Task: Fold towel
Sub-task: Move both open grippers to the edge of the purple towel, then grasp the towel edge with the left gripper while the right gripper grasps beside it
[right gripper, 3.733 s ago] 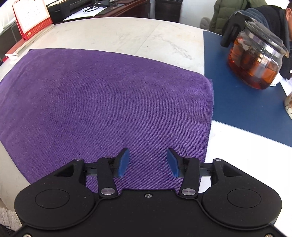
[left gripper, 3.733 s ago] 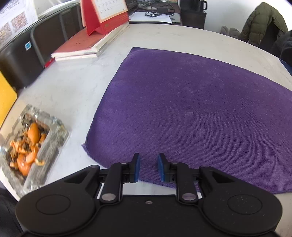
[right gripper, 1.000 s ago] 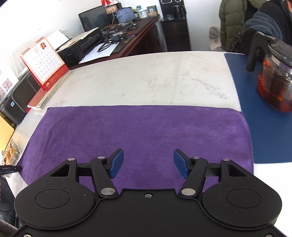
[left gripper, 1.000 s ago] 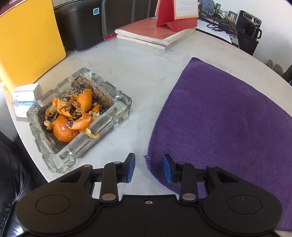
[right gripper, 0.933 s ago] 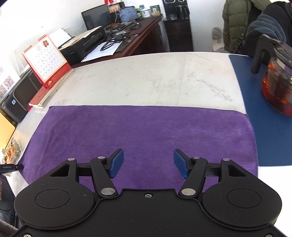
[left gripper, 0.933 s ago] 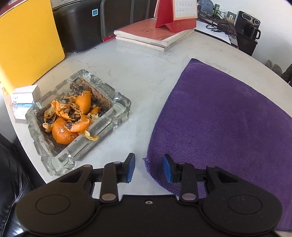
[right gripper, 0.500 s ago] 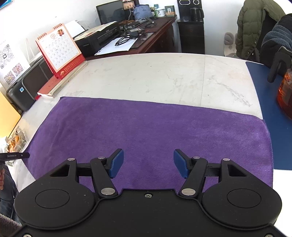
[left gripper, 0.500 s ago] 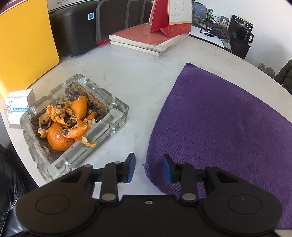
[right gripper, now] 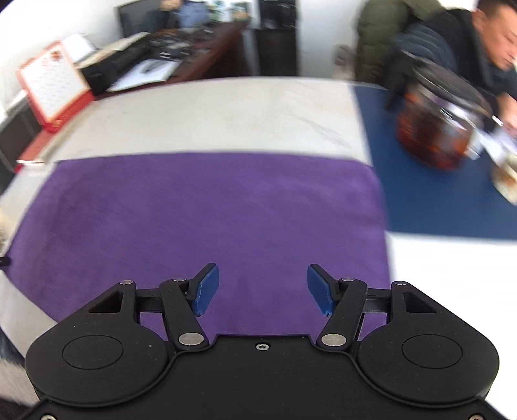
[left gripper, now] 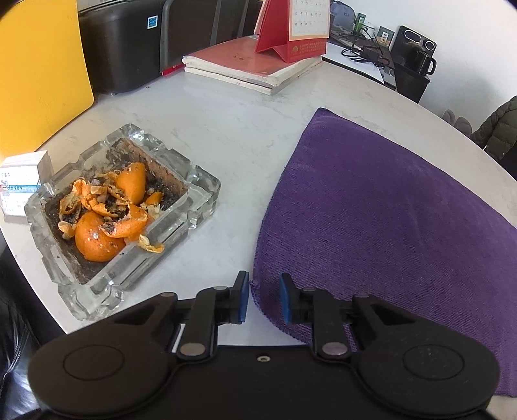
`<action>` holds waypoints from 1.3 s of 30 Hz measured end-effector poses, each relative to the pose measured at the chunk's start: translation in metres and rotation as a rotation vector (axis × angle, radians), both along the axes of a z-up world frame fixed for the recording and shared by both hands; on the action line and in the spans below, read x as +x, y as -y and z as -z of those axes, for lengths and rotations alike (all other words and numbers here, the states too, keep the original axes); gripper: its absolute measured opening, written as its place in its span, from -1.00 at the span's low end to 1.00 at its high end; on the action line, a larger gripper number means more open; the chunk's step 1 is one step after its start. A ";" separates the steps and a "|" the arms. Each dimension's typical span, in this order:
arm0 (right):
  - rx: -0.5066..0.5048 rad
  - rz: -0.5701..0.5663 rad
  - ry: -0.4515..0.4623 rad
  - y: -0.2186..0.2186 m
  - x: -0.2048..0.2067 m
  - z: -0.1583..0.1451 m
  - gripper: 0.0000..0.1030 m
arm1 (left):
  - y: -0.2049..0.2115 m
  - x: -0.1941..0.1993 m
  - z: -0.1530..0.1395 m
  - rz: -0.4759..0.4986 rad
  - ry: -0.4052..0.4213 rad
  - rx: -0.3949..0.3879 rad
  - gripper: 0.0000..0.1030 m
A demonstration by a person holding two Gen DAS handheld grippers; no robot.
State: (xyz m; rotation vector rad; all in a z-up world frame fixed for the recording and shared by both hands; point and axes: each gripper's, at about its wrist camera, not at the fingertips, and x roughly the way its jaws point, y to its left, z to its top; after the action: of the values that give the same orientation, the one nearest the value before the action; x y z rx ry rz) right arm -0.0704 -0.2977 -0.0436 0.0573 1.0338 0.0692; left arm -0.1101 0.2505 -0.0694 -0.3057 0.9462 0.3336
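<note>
Left gripper [left gripper: 264,297] is being held low over the near left corner of the purple towel [left gripper: 381,219], its blue pads [left gripper: 243,297] parted narrowly with the corner's edge lying between them; whether the cloth is being touched cannot be told. At far left, a glass ashtray [left gripper: 200,200] filled with orange peels [left gripper: 106,219] is being seen on the white marble table [left gripper: 232,129], well apart from the towel. Farther back, a red desk calendar [left gripper: 290,29] is being carried on stacked books [left gripper: 252,69]. Right gripper [right gripper: 262,289] is being held above the towel [right gripper: 210,210], which is lying flat, its jaws spread wide and empty. At right, a glass teapot [right gripper: 436,135] is being shown blurred on a blue mat [right gripper: 436,200].
</note>
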 end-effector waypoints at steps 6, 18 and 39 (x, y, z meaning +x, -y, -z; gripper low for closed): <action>-0.023 0.154 -0.066 0.029 -0.045 0.021 0.13 | -0.003 -0.001 -0.001 0.014 -0.028 -0.010 -0.79; 0.023 0.355 -0.084 0.061 -0.057 0.048 -0.16 | 0.004 0.004 -0.004 0.071 -0.101 0.020 -0.82; 0.322 0.391 -0.056 0.105 -0.053 0.031 -0.96 | -0.001 0.013 -0.033 0.008 -0.032 -0.152 -0.95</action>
State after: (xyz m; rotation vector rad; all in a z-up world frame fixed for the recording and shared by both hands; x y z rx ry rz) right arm -0.1233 -0.4025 -0.0741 0.5546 1.0434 -0.1236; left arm -0.0970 0.2516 -0.0365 -0.4367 1.0064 0.2607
